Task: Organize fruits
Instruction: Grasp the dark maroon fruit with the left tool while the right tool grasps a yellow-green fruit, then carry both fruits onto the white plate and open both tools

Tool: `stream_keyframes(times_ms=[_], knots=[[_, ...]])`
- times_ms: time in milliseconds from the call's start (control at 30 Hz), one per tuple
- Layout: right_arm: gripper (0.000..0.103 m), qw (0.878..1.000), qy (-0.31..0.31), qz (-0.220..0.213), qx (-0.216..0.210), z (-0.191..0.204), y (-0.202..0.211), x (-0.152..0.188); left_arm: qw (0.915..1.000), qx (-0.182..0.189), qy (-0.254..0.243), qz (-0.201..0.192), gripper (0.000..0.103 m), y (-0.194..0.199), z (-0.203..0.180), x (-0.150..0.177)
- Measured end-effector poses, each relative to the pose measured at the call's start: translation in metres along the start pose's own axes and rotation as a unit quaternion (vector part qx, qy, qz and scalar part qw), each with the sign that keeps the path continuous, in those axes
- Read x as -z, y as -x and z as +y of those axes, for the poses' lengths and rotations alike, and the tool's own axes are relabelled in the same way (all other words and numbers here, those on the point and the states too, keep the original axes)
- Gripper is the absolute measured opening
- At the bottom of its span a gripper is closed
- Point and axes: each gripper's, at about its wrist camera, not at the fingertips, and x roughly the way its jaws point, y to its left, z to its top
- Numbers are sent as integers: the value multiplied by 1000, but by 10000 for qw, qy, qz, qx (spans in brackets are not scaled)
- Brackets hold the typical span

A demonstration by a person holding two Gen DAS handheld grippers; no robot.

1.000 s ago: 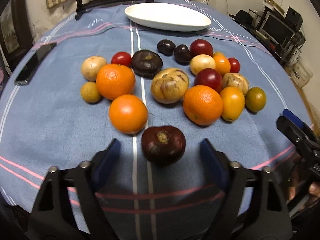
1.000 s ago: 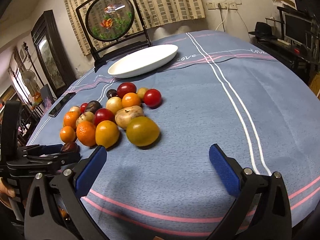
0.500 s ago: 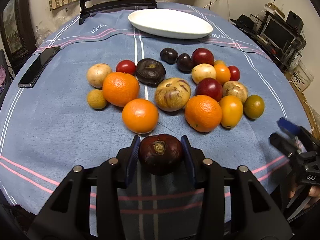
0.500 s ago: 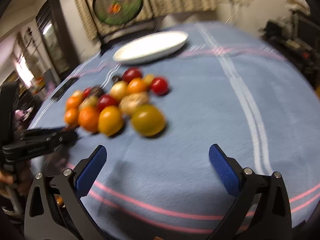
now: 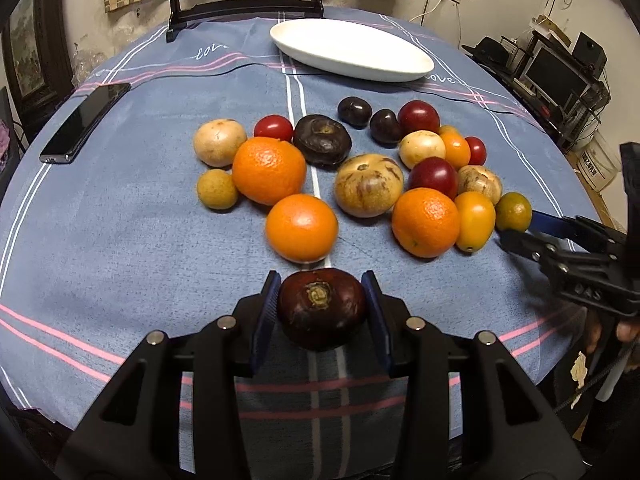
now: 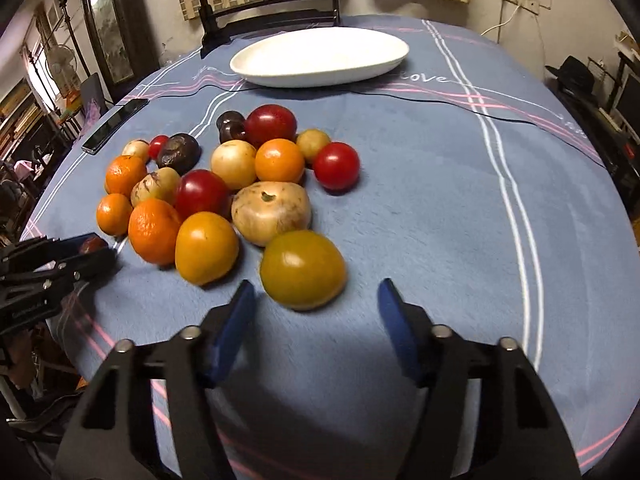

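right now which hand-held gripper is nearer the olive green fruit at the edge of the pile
Right. The right hand-held gripper is open just short of the olive green fruit, its fingers reaching either side. The left hand-held gripper is across the pile, shut on the dark maroon fruit.

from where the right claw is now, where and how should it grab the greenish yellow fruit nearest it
Take the greenish yellow fruit across its widest middle, one finger on each side, coming straight ahead and low from the near table edge. It is round and smooth; the yellow fruit crowds its left, so slide that finger into the gap. The right claw is open, aimed slightly right of it.
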Motion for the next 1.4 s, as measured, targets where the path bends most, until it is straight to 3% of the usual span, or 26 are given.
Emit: stream_keyframes(times_ms=[100, 333, 667, 867, 1067, 1200, 1400], knots=[[43, 9999, 82, -66, 25, 4, -5, -4, 10000, 15, 54, 19, 42, -1, 4, 1], [43, 9998, -7, -182, -63, 0, 6, 2, 9999, 94, 25, -53, 42, 4, 6, 1], [43, 9970, 22, -770, -121, -5, 45, -7, 9992, 121, -90, -372, 42, 27, 10, -23], [43, 9932, 114, -1133, -239, -3, 55, -47, 9976, 97, -327, -598, 42, 29, 4, -75], [43, 9916, 64, -1264, -264, -5, 34, -114, 9966, 39, -414, -716, 42, 1, -9, -159], [43, 9943, 23, -1057, -125, -7, -5, -157, 9971, -339, -245, -629, 42, -48, -10, -215], [43, 9986, -46, -525, 68, -14, -70, -198, 9988, -318, -128, -347, 42, -102, -11, -254]])
